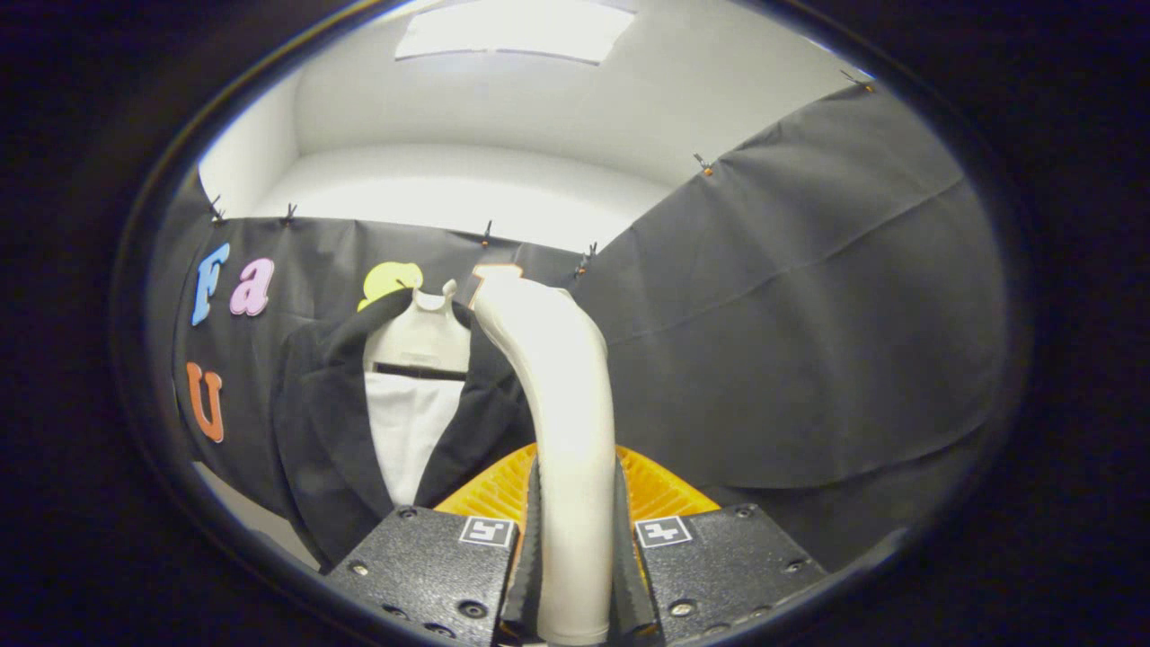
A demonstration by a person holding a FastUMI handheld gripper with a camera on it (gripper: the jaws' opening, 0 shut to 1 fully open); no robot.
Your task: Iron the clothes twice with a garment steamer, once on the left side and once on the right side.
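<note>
With your gripper (575,557) clamped on the steamer (561,422) handle, swing its head toward the jacket (314,422) hanging just ahead-left and stroke slowly down one side.

White torso form (418,337) carries clothes, upright against booth wall, beyond tool's fingers and off to their left. Dark jacket (314,422) hangs on form, draped over both shoulders, front open, lapels spread. White garment (404,431) shows between lapels, under dark bar crossing form's chest. Form's neck bare above collar. Pale flat surface (247,521) below jacket's left edge; floor or bench, cannot tell. Tool (575,548) carries white steamer handle (561,386), both fingers pressed on its sides.
</note>
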